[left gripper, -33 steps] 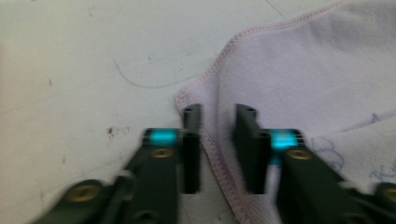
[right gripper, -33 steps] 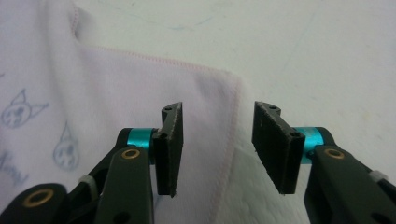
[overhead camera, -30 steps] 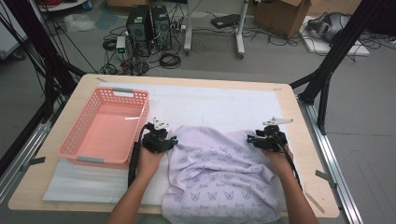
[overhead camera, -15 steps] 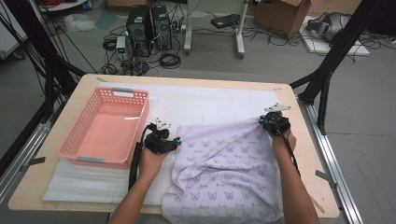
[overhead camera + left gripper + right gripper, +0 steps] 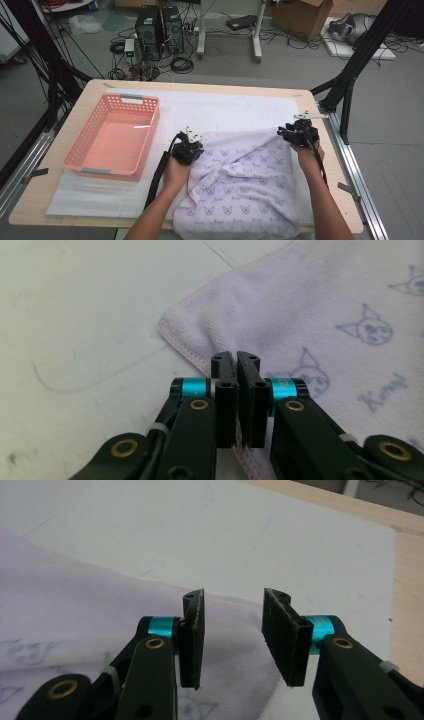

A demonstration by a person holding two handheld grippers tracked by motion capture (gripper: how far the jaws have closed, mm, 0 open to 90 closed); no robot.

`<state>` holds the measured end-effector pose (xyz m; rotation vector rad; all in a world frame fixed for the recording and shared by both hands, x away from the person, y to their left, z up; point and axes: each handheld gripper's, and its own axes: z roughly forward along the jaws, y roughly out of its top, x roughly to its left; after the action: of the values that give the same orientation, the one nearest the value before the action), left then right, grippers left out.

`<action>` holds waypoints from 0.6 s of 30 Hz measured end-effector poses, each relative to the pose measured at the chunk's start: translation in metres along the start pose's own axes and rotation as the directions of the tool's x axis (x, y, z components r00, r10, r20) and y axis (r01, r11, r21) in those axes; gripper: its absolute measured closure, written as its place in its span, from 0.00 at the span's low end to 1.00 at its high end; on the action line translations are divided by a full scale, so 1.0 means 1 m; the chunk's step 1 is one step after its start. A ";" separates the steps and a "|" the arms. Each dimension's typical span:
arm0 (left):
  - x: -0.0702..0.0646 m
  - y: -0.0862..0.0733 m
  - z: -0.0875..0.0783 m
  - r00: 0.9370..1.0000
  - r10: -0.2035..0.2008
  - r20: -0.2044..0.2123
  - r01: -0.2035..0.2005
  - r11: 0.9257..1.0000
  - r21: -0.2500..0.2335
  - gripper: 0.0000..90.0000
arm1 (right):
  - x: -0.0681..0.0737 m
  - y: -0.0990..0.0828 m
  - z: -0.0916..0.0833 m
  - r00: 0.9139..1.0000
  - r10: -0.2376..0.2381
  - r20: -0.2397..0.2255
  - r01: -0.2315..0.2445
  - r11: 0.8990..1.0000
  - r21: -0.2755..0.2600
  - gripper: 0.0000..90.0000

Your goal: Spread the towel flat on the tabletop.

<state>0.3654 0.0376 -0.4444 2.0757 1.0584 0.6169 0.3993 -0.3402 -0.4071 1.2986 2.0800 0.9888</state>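
Observation:
A lilac towel (image 5: 245, 185) printed with small cat faces lies rumpled on the white mat, hanging over the near table edge. My left gripper (image 5: 192, 148) sits at its far left corner. Its jaws have just closed, and in the left gripper view the gripper (image 5: 236, 360) is shut on a puckered fold of the towel (image 5: 310, 305) near the hemmed edge. My right gripper (image 5: 290, 134) is at the far right corner. In the right gripper view its jaws (image 5: 232, 605) have just been opening and stand apart above the towel (image 5: 75, 610) corner without pressing on it.
A pink plastic basket (image 5: 120, 97) stands at the left of the table, with nothing in it. A white mat (image 5: 225, 107) covers most of the wooden table (image 5: 320, 97). Black frame legs rise beside the table's right and left edges.
The right gripper carried the towel's right corner outward and away from me, then opened. The left gripper slid a little to the right onto the left corner and shut.

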 end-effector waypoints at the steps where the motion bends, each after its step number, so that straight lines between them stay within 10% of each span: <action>1: 0.006 0.004 0.000 0.999 -0.019 -0.029 0.019 1.000 -0.009 0.96 | 0.001 0.000 -0.001 1.000 -0.007 -0.003 0.007 1.000 0.003 0.68; 4: 0.033 0.012 0.000 0.988 -0.090 -0.129 0.081 0.994 -0.070 0.97 | 0.006 -0.003 -0.009 0.999 -0.015 -0.046 0.015 1.000 -0.015 0.67; 7: 0.051 0.007 0.002 0.978 -0.167 -0.124 0.160 0.985 -0.066 0.96 | 0.010 -0.012 -0.018 0.996 -0.068 -0.062 0.068 0.998 -0.013 0.66; 12: 0.046 -0.002 -0.001 0.976 -0.218 -0.021 0.216 0.973 -0.077 0.60 | 0.009 -0.033 -0.022 0.992 -0.025 -0.126 0.025 1.000 0.003 0.62; 18: 0.037 -0.017 -0.013 0.976 -0.205 0.075 0.211 0.974 -0.086 0.50 | 0.019 -0.051 -0.014 0.982 -0.047 -0.181 0.060 0.996 0.069 0.62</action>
<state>0.3688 0.0807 -0.4463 1.8618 1.1685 0.4805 0.3531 -0.3417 -0.4387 1.2221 2.2944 1.0474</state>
